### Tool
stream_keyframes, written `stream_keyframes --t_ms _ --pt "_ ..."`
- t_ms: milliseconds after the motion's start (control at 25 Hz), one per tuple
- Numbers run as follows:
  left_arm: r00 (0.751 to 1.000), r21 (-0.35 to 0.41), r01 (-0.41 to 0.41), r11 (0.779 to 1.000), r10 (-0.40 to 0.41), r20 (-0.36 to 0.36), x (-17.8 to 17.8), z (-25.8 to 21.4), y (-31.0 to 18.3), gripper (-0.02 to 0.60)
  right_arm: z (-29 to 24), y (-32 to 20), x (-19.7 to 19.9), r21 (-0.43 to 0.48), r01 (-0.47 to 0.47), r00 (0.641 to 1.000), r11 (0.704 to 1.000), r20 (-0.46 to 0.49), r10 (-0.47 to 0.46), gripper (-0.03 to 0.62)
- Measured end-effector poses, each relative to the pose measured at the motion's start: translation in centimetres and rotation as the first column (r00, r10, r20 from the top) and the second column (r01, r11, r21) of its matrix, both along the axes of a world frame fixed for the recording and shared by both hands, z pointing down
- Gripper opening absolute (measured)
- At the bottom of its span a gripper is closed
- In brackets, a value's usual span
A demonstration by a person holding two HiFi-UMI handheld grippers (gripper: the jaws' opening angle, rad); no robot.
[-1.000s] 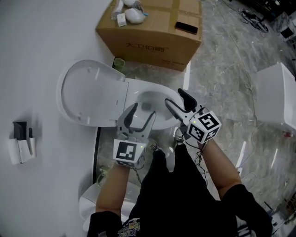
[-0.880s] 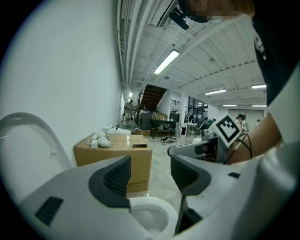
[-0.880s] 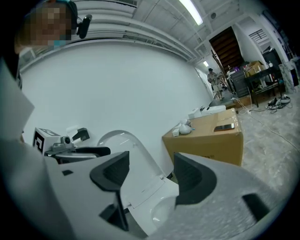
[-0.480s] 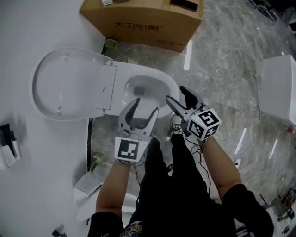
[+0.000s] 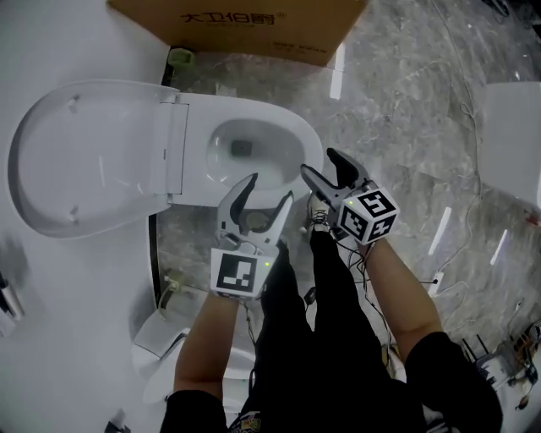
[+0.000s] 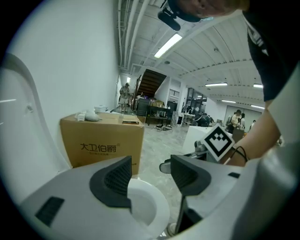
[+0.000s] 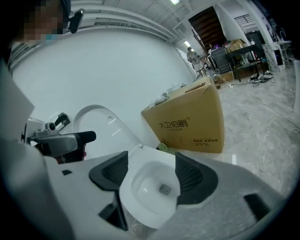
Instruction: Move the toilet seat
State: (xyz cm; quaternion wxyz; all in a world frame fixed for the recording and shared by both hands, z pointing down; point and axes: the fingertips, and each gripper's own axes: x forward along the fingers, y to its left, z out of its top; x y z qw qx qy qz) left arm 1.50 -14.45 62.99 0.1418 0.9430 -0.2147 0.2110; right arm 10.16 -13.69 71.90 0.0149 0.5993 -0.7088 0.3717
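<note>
The white toilet seat and lid point(image 5: 84, 156) stand raised against the wall, left of the open bowl point(image 5: 245, 148). My left gripper point(image 5: 269, 190) hovers just off the bowl's front rim, open, with nothing between its jaws. My right gripper point(image 5: 319, 162) hangs beside the bowl's right front edge, also open and empty. In the right gripper view the bowl point(image 7: 150, 187) lies beyond the right gripper point(image 7: 150, 176), with the raised seat point(image 7: 101, 124) behind it. The left gripper view shows the bowl's rim point(image 6: 145, 206) past the left gripper point(image 6: 152, 178).
A brown cardboard box point(image 5: 237, 25) stands behind the toilet, with a small green object point(image 5: 177, 57) at its base. A white unit point(image 5: 516, 135) sits at the right, another white fixture point(image 5: 156, 355) at lower left. Cables point(image 5: 448, 279) trail over the marble floor.
The toilet and box have slid left and up in the head view as the camera shifted. Both grippers stay open close to the bowl's front rim. The seat stays raised.
</note>
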Motion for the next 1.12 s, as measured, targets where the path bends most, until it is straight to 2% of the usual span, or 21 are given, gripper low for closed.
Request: stream_keyframes --t_ms 360,680,1120 --pt "0.997 -0.060 -0.072 0.996 0.073 0.021 1.0 8.1 1.6 0.244 9.8 0.8 0.5 -0.102 -0.057 0.998 0.993 0.018 0.059 0.325" --pt "0.998 -0.118 -0.060 0.991 0.064 0.029 1.5 13.7 1.2 0.244 18.0 1.8 2.2 -0.207 -0.081 0.996 0.975 0.019 0.087 0.325" --pt "0.996 -0.154 -0.069 0.986 0.075 0.040 1.5 18.4 2.0 0.244 23.8 2.1 1.7 -0.278 -0.072 0.997 0.958 0.012 0.078 0.324"
